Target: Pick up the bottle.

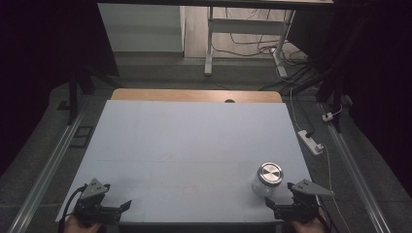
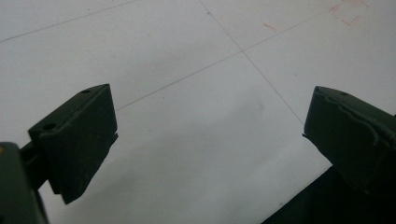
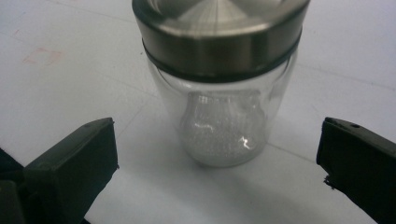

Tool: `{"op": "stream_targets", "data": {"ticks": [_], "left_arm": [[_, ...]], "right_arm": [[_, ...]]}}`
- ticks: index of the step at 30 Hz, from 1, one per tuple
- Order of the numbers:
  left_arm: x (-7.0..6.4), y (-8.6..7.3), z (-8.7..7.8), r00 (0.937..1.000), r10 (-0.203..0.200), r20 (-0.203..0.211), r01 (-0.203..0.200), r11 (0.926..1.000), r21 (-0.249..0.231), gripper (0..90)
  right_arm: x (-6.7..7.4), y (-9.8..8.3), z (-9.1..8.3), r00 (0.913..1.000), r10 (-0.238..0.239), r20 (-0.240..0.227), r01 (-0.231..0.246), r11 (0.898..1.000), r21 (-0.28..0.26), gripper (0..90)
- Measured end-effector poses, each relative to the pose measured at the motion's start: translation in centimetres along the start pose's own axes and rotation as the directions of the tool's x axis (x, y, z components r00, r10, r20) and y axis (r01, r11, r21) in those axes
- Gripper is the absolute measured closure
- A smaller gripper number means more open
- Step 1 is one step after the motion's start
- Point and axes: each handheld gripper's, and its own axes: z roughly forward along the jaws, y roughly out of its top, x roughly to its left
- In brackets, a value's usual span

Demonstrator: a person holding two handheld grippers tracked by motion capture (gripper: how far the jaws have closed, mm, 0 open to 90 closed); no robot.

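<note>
A pale blue-white table (image 1: 194, 145) with faint ruled lines stands in a dim room, cables and a desk frame on the floor beyond its far edge. The right gripper (image 1: 278, 206) sits at the near edge with its jaws spread wide and nothing between them; the glass jar (image 3: 224, 116) stands upright just ahead of it, roughly centred in the gap between the jaws in the right gripper view but a little beyond their tips, not touched by either. Its brushed metal lid (image 3: 219, 32) is seated on top, and the inside of the glass looks frosted or holds something pale that I cannot make out. The left gripper (image 1: 119, 208) rests well off to the jar's far side, likewise spread open over bare table. As I judge it, the work has barely begun: the right gripper is lined up on the jar, but the grasp itself, and whatever lifting or lid-opening follows, is all left to do.
</note>
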Motion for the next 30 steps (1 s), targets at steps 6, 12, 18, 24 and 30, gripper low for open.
{"op": "stream_targets", "data": {"ticks": [6, 12, 18, 24, 30], "left_arm": [[0.0, 0.0, 0.0, 1.0, 0.0, 0.001, 0.0, 1.0, 0.0, 3.3], [0.0, 0.0, 0.1, 1.0, 0.002, 0.002, -0.002, 1.0, 0.007, 3.3], [0.0, 0.1, 0.1, 1.0, 0.001, 0.004, -0.001, 1.0, 0.009, 3.4], [0.0, 0.1, 0.1, 1.0, 0.004, 0.005, -0.004, 0.9999, 0.014, 3.4], [0.0, 0.1, 0.2, 1.0, 0.002, 0.007, -0.002, 0.9999, 0.014, 3.5]], "right_arm": [[0.0, 0.3, 0.3, 0.9997, -0.022, -0.004, 0.022, 1.0, -0.007, 0.0], [-0.3, 0.7, 1.0, 0.9991, -0.042, 0.001, 0.042, 0.999, -0.004, 0.0], [-0.7, 1.0, 2.1, 0.9998, -0.008, -0.017, 0.008, 1.0, -0.002, 0.0], [-0.9, 1.3, 3.4, 0.9997, -0.024, -0.008, 0.024, 1.0, 0.021, 0.0], [-0.9, 1.8, 4.5, 0.9994, -0.034, -0.01, 0.034, 0.999, 0.038, 0.0]]}}
